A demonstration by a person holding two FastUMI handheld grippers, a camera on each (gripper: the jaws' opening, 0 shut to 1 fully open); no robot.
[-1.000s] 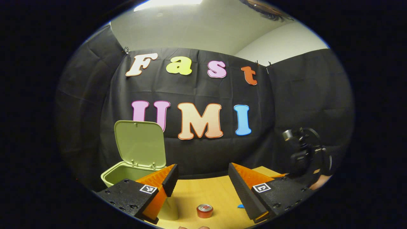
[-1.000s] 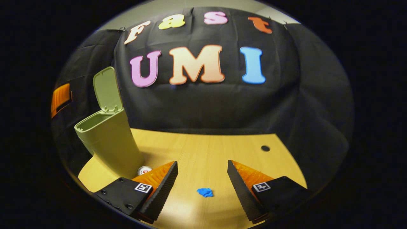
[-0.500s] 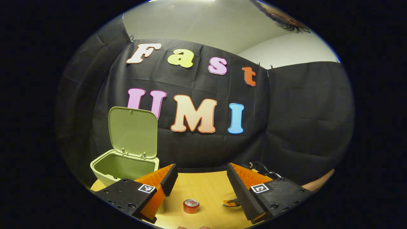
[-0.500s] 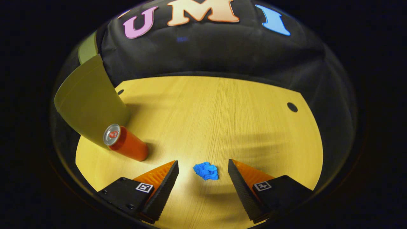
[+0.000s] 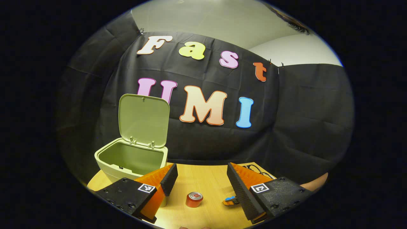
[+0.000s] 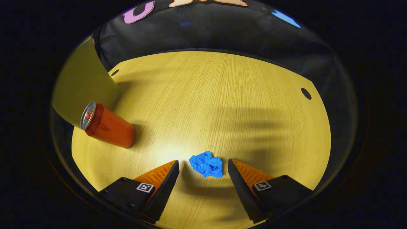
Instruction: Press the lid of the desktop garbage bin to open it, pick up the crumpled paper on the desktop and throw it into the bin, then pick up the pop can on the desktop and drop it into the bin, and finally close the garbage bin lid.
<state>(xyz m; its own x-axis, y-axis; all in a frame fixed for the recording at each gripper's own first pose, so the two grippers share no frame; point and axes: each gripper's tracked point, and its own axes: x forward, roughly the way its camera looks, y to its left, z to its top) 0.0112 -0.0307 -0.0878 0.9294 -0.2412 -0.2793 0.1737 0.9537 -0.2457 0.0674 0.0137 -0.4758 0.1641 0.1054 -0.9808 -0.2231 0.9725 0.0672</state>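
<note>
Left gripper view: left claw (image 5: 201, 179) apart, idle above tabletop (image 5: 210, 178); bin (image 5: 132, 159) lid up, pop can (image 5: 194, 199) upright.
Right gripper view: right claw (image 6: 203, 170) apart, straddling crumpled paper (image 6: 206, 164). Risk: paper off-centre, one finger nudges it out.

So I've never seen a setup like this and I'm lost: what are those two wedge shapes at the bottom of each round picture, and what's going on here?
Those wedges are the two fingers of a hand-held gripper; a person holds one in each hand. Each picture comes from a camera riding on one gripper. In the left gripper view, the left gripper hangs open above the table, facing a bin whose lid stands up. In the right gripper view, the right gripper is low and open, the crumpled paper lying between its fingers, not yet pinched. A can stands beside the bin. Nothing is held.
</note>
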